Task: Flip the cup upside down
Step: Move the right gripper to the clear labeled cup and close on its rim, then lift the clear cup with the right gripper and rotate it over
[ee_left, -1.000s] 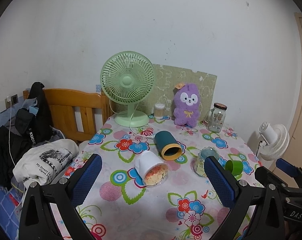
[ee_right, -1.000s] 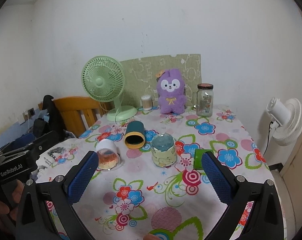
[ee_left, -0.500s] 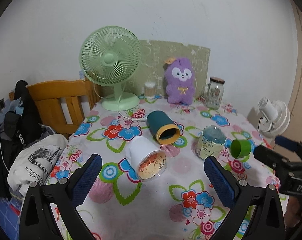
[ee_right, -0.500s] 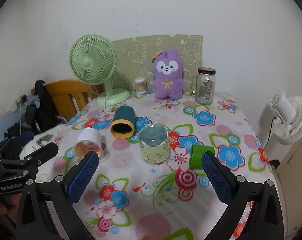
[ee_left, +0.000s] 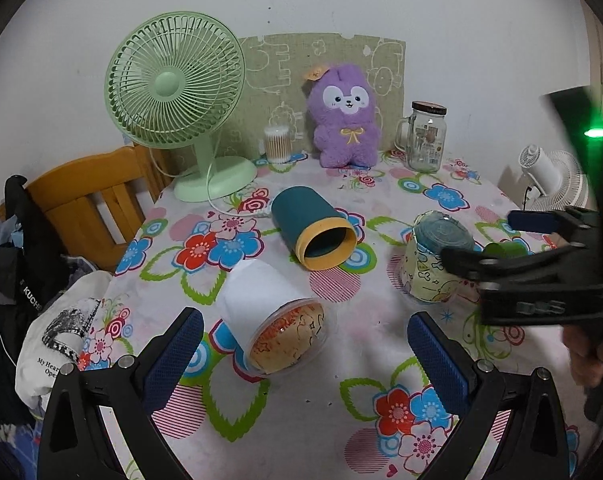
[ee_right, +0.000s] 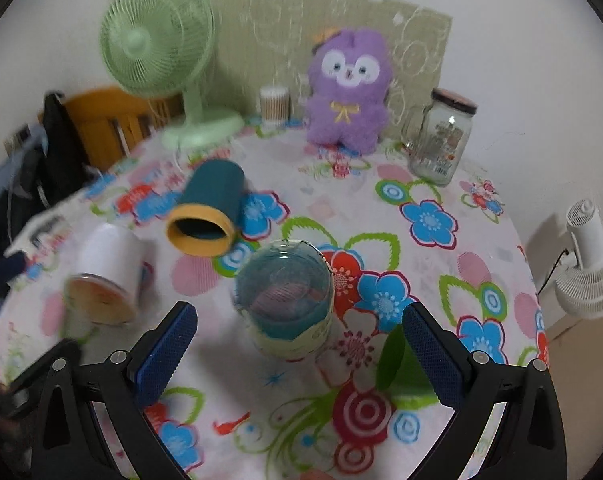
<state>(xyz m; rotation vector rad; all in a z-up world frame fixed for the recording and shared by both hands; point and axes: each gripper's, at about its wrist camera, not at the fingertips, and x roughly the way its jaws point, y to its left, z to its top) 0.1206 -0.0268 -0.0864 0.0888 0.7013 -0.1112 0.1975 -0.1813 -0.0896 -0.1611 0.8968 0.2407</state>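
Right gripper (ee_right: 297, 344): jaws apart, empty | upright paper-wrapped clear plastic cup (ee_right: 287, 300) stood between its fingers, axis vertical | left gripper (ee_left: 301, 356): apart, farther.

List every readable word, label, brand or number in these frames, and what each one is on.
"KUCHE", cut off: black bag by the chair.
"My Hear" / "Ope", cut off: white shirt.
Raised letters on the right gripper: too blurred to read.
Jar label: too small.
Wrap on the upright cup: cartoon drawings, no legible words.
Right wrist view: all blurred.
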